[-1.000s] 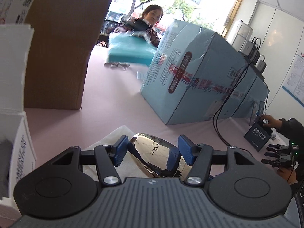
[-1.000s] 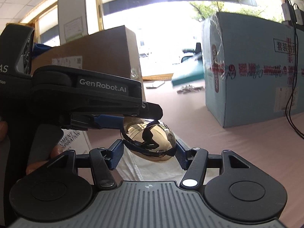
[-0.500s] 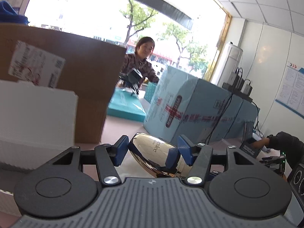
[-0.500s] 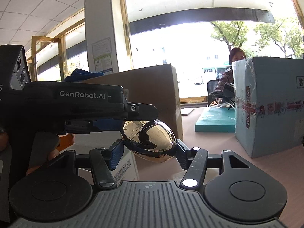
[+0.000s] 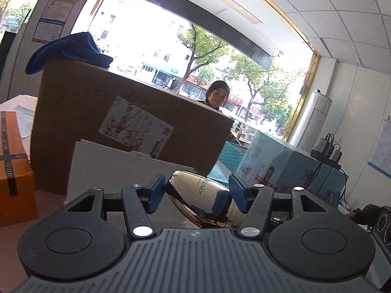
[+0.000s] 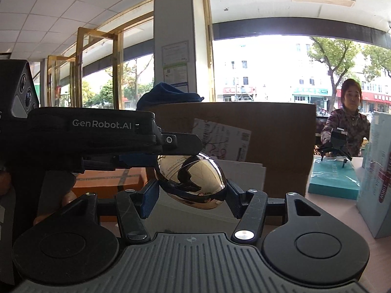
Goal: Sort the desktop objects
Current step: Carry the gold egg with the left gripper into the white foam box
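A shiny gold egg-shaped case (image 5: pixel 195 190) with small lettering hangs in the air, held from two sides. My left gripper (image 5: pixel 196 193) is shut on it, its blue pads (image 5: pixel 155 193) at the case's ends. In the right wrist view the same case (image 6: pixel 193 178) mirrors the room, and my right gripper (image 6: pixel 190 199) is shut on its lower half. The left gripper's black body (image 6: pixel 97 127) comes in from the left, one finger over the top of the case. A right gripper pad (image 5: pixel 220 202) shows against the case in the left wrist view.
Straight ahead stands a large brown cardboard box (image 5: pixel 122 112) with a blue cloth (image 5: pixel 70 51) on top and white foam boards (image 5: pixel 117 168) in front. An orange box (image 5: pixel 12 171) sits left, a light blue carton (image 5: pixel 281 168) right, a teal box (image 6: pixel 332 180) by a person (image 6: pixel 347 122).
Both grippers have risen and tilted up with the gold case still in them. The pink tabletop and the white sheet under the case have dropped out of view.
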A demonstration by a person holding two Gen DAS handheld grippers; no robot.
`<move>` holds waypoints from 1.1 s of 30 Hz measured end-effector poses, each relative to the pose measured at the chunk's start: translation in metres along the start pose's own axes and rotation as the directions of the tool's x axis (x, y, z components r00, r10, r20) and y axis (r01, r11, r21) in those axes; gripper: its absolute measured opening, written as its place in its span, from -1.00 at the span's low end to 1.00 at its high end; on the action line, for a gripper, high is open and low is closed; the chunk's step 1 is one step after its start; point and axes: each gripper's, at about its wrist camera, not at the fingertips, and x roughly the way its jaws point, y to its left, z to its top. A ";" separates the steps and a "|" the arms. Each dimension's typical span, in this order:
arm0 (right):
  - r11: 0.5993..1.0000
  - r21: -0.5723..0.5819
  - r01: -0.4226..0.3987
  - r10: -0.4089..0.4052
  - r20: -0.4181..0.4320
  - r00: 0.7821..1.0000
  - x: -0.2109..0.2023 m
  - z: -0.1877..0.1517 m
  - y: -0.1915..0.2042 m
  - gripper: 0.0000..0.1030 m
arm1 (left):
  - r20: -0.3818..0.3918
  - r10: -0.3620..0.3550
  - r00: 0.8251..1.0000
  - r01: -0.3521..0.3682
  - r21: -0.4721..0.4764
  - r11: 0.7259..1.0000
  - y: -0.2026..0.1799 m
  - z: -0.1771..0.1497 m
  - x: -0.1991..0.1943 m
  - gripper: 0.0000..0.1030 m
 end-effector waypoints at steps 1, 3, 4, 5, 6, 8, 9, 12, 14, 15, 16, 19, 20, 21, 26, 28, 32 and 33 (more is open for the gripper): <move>1.000 -0.005 -0.009 0.009 -0.008 1.000 0.008 0.002 0.006 0.07 | 0.002 0.010 1.000 -0.010 -0.009 1.000 0.009 0.002 -0.003 0.06; 1.000 -0.017 -0.022 0.022 -0.023 1.000 0.024 0.007 0.020 0.07 | 0.005 0.028 1.000 -0.028 -0.031 0.999 0.026 0.007 -0.006 0.06; 0.999 -0.023 -0.025 0.025 -0.030 0.999 0.031 0.008 0.026 0.07 | 0.005 0.038 0.999 -0.037 -0.039 0.999 0.033 0.009 -0.007 0.06; 0.999 -0.028 -0.028 0.027 -0.038 0.999 0.038 0.009 0.031 0.07 | 0.003 0.048 0.999 -0.048 -0.045 0.998 0.040 0.011 -0.007 0.06; 0.999 -0.027 -0.033 0.031 -0.048 0.998 0.045 0.010 0.035 0.07 | 0.000 0.058 0.998 -0.058 -0.050 0.997 0.046 0.012 -0.007 0.06; 0.999 -0.018 -0.045 0.043 -0.074 0.996 0.058 0.013 0.040 0.07 | -0.015 0.077 0.997 -0.077 -0.064 0.995 0.058 0.014 -0.005 0.06; 0.999 -0.013 -0.050 0.049 -0.086 0.995 0.064 0.013 0.042 0.07 | -0.026 0.082 0.996 -0.084 -0.077 0.993 0.064 0.015 -0.004 0.06; 0.999 -0.007 -0.052 0.050 -0.115 0.992 0.074 0.010 0.044 0.07 | -0.063 0.087 0.994 -0.094 -0.116 0.989 0.077 0.015 0.003 0.06; 0.999 0.001 -0.048 0.048 -0.136 0.990 0.077 0.006 0.043 0.07 | -0.088 0.088 0.992 -0.099 -0.124 0.987 0.081 0.013 0.011 0.06; 0.999 0.009 -0.045 0.046 -0.149 0.988 0.078 0.003 0.041 0.07 | -0.103 0.090 0.991 -0.103 -0.127 0.987 0.082 0.010 0.015 0.06; 0.999 0.017 -0.043 0.045 -0.166 0.985 0.079 0.001 0.038 0.07 | -0.122 0.095 0.988 -0.110 -0.128 0.986 0.083 0.007 0.021 0.06; 0.997 0.061 -0.040 0.053 -0.238 0.970 0.087 -0.009 0.026 0.07 | -0.193 0.106 0.976 -0.131 -0.122 0.984 0.084 -0.002 0.038 0.06; 0.997 0.072 -0.034 0.052 -0.261 0.964 0.089 -0.012 0.023 0.07 | -0.218 0.104 0.970 -0.134 -0.127 0.983 0.086 -0.006 0.044 0.06; 0.996 0.081 -0.027 0.049 -0.283 0.958 0.091 -0.016 0.020 0.07 | -0.241 0.099 0.965 -0.134 -0.135 0.982 0.087 -0.009 0.048 0.06; 0.992 0.124 -0.005 0.048 -0.350 0.935 0.095 -0.026 0.003 0.07 | -0.308 0.080 0.948 -0.125 -0.128 0.984 0.085 -0.022 0.062 0.06; 0.993 0.120 0.008 0.037 -0.362 0.931 0.095 -0.029 -0.002 0.07 | -0.332 0.062 0.941 -0.108 -0.122 0.987 0.083 -0.026 0.066 0.05; 0.995 0.100 0.019 0.022 -0.393 0.919 0.098 -0.033 -0.010 -0.04 | -0.399 -0.036 0.916 -0.033 -0.165 0.986 0.079 -0.033 0.074 -0.09; 0.994 0.110 0.017 0.029 -0.409 0.912 0.101 -0.035 -0.012 -0.20 | -0.417 -0.041 0.908 -0.029 -0.162 0.986 0.077 -0.034 0.076 -0.09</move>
